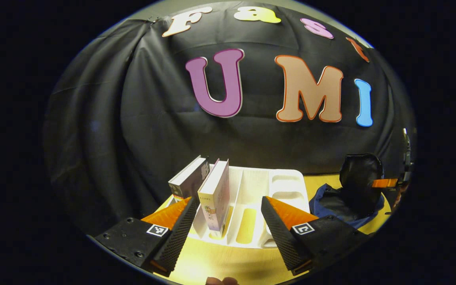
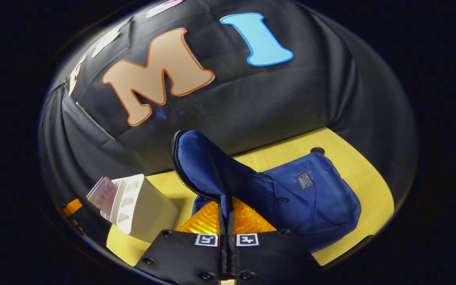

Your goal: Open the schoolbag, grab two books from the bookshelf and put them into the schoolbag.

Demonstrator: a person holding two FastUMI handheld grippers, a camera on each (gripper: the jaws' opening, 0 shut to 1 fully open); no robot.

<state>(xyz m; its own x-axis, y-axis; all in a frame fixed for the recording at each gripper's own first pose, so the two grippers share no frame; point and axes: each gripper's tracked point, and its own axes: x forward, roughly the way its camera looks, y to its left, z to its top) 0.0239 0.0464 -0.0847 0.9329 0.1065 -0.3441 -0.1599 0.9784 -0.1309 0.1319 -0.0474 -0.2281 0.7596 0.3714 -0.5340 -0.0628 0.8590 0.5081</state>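
Left tongs [image 1: 228,227]: fingers spread wide, nothing between them, aimed at the bookshelf.
Right tongs [image 2: 226,215]: fingers pressed together on the schoolbag's [image 2: 299,198] zip-edged flap [image 2: 200,164], which stands lifted.
Left gripper view: two books [image 1: 204,190] upright, leaning in the left slots of the white moulded plastic bookshelf [image 1: 259,190]; the bag's dark open mouth at far right.
Right gripper view: blue woven fabric, soft and slumped on the yellow wood-grain worktop [image 2: 354,166]; bookshelf's plain back beside it.

Yellow wooden tabletop [image 2: 354,174] with a small dark round hole [image 2: 317,151], backed by draped black cloth wall [image 1: 133,118].
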